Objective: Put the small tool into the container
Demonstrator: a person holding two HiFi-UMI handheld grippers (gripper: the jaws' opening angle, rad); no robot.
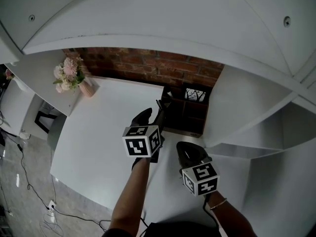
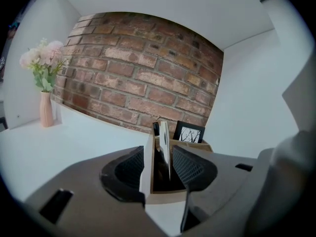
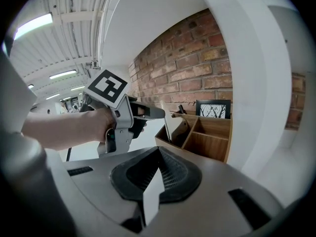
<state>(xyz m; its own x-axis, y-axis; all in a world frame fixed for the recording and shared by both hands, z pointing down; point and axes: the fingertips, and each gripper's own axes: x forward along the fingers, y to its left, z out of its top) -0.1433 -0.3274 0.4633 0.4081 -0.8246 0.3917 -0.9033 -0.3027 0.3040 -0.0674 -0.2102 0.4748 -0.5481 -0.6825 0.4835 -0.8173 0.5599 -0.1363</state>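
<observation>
On the table (image 1: 113, 112), the vase of flowers (image 1: 73, 78) stands upper left and the container (image 1: 190, 118) right of centre, both against the brick wall (image 1: 148, 65) behind, with the small tool (image 3: 166, 122) upright in the container's near-left compartment and a picture frame (image 1: 195, 95) at its back.

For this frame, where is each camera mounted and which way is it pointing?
Head view: on the person's head, facing steeply down at the white table and wooden compartment organiser; both forearms, left gripper and right gripper show.
Left gripper view: on the left gripper, facing the organiser and red brick wall; its open fingers show.
Right gripper view: on the right gripper, facing the organiser; its shut fingers and the person's left hand show.
Shared: all see the organiser.
</observation>
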